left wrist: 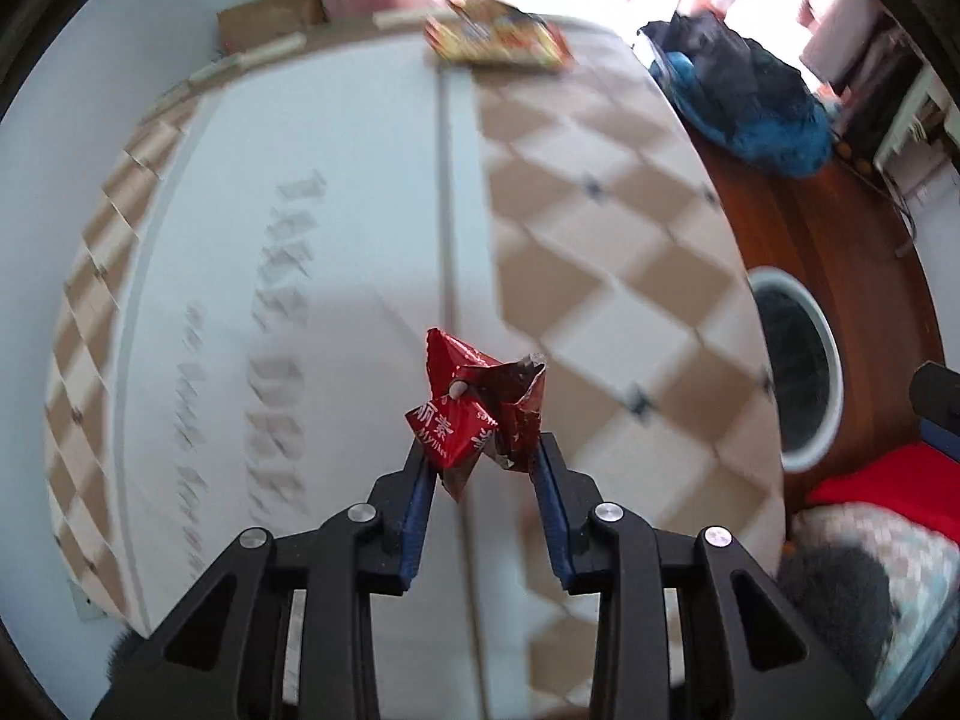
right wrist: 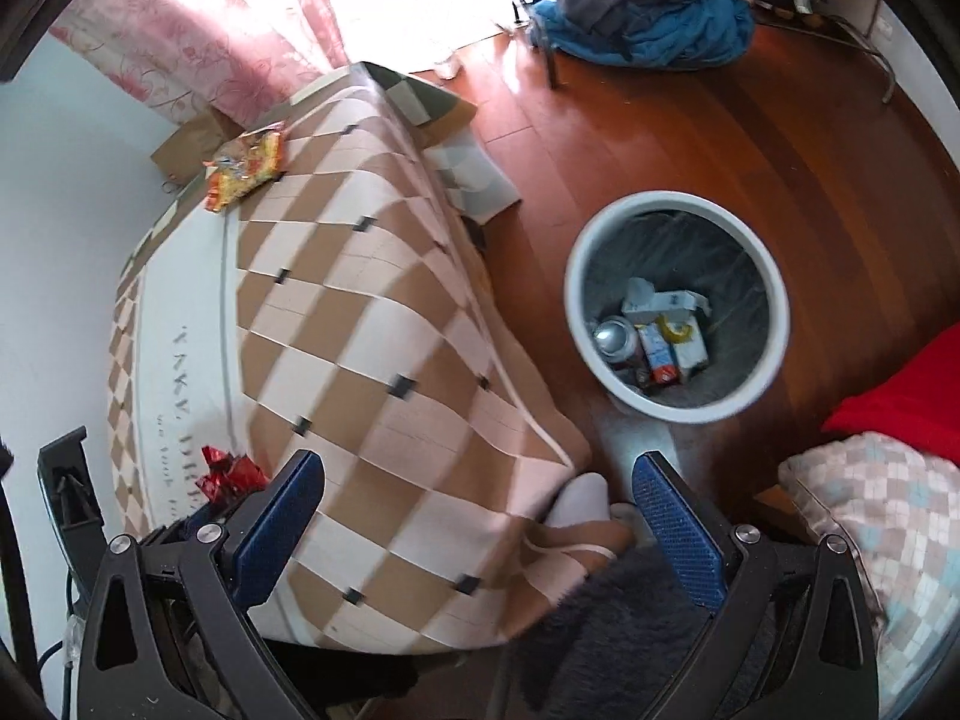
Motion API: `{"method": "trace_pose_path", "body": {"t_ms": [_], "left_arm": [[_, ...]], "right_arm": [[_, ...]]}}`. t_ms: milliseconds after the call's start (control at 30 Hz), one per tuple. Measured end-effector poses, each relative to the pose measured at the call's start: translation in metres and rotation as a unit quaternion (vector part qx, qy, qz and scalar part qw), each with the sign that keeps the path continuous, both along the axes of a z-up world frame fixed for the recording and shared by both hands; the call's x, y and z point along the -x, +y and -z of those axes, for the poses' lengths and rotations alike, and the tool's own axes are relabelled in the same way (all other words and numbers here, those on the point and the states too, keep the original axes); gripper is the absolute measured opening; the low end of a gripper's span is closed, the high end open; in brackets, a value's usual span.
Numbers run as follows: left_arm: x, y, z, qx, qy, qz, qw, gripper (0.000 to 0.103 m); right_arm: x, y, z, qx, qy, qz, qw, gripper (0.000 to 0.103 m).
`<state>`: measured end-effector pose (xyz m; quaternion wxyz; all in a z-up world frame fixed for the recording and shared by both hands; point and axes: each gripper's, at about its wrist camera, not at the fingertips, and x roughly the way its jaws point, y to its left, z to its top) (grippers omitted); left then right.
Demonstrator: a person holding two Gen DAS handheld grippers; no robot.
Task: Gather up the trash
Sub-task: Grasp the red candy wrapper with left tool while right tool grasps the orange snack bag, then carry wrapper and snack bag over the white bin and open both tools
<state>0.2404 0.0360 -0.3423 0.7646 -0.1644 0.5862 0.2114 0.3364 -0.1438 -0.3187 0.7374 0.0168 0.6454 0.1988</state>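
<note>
While both grippers point steeply down over the checked brown-and-cream bed cover [right wrist: 372, 324], the left gripper [left wrist: 483, 462] has its blue-padded fingers [left wrist: 420, 492] drawn close together, pressing on a crumpled red foil wrapper [left wrist: 480, 414] that sticks out past the fingertips, above the pale strip of the bed with grey lettering. In the right wrist view the same red wrapper [right wrist: 231, 474] shows just left of the right gripper's left finger.

On the other side, the right gripper [right wrist: 480, 492] has its fingers [right wrist: 678, 534] spread wide with nothing between them but the bed's corner and a white-socked foot [right wrist: 579, 501] below.

Beyond the right finger, on the reddish wooden floor [right wrist: 690, 138], stands a round white trash bin [right wrist: 774, 324] with cartons and a can inside. Far ahead of the fingers, at the bed's far edge, lies a yellow-and-orange snack packet [right wrist: 246, 165].
</note>
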Motion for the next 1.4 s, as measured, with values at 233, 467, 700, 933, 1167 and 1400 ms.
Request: {"method": "trace_pose_path", "body": {"t_ms": [233,467,700,933,1167,1400], "left_arm": [[-0.037,0.100,-0.003,-0.042,-0.023,-0.085,0.9952,0.029],[-0.088,0.176,-0.003,-0.073,-0.019,-0.118,0.9901,0.029],[-0.110,0.197,0.007,-0.085,-0.006,-0.110,0.9903,0.029],[-0.101,0.191,0.004,-0.077,-0.009,-0.107,0.9912,0.029],[-0.074,0.169,-0.036,-0.079,-0.040,-0.106,0.9905,0.029],[-0.055,0.111,-0.100,-0.087,-0.090,-0.071,0.9896,0.029]], "right_arm": [[-0.074,0.118,-0.007,-0.035,0.011,-0.063,0.997,0.103],[-0.160,0.238,0.032,-0.010,0.037,-0.073,0.997,0.098],[-0.194,0.291,0.066,0.034,0.031,-0.078,0.996,0.077],[-0.166,0.316,0.057,0.088,-0.063,-0.137,0.985,0.008],[-0.143,0.273,0.013,0.015,-0.080,-0.123,0.989,0.003],[-0.113,0.190,-0.048,-0.044,-0.097,-0.089,0.990,0.002]]}}
